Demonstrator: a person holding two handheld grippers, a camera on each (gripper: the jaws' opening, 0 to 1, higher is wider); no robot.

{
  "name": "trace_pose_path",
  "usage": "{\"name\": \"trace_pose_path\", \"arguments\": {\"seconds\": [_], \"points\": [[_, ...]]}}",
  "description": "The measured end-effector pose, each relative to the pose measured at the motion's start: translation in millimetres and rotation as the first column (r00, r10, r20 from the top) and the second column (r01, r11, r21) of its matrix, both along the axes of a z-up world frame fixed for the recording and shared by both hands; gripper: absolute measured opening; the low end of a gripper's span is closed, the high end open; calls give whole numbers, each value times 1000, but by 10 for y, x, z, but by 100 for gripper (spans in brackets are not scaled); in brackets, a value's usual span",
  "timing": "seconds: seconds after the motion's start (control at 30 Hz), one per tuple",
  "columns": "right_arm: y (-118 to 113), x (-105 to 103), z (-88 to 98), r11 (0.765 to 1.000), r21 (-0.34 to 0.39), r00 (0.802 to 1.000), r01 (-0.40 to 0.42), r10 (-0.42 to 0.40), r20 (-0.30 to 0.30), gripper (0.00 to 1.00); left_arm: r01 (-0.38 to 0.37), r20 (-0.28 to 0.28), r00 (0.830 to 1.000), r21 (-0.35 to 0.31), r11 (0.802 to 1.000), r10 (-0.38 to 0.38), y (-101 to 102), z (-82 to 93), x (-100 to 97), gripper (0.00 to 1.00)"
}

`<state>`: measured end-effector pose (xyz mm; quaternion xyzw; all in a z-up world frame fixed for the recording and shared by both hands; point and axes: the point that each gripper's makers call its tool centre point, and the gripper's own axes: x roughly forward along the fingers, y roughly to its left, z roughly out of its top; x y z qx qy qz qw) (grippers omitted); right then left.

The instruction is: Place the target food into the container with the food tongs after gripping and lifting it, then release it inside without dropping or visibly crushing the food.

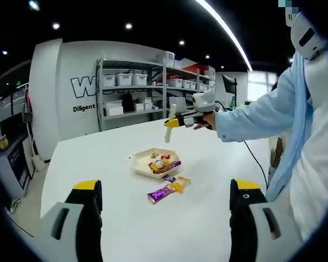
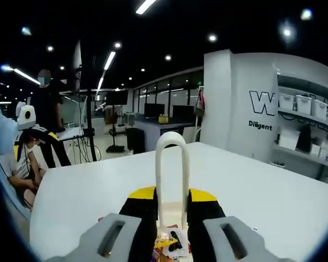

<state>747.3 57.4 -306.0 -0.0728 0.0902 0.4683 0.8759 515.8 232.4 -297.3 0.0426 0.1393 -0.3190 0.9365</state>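
Two snack packets, a purple one and a yellow one, lie on the white desk just beside the shallow tan tray, on the side toward the desk's near edge. The tray already has a few wrapped snacks in it.

The left tongs hang low over the near edge with their jaws wide apart, holding nothing. The right tongs are clamped on a pair of white food tongs, pinching its two arms so the looped end sticks out ahead. In the left gripper view that white tool sits up in the air above the far side of the tray, held out by a person in a light blue sleeve.

I can't tell whether the tool's tips have any food in them; they're hidden.

My guess is we're at the reach-in stage. Next it needs to come down toward the loose packets, line the tips up either side of one, and squeeze gently so nothing gets squashed.
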Motion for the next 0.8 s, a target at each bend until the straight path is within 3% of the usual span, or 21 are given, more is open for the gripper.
{"name": "trace_pose_path", "arguments": {"seconds": [0.8], "points": [[-53, -781, -406, 999, 7, 995, -37, 37, -94, 12, 51, 3, 999, -22, 998, -51, -192, -42, -63, 94]]}}
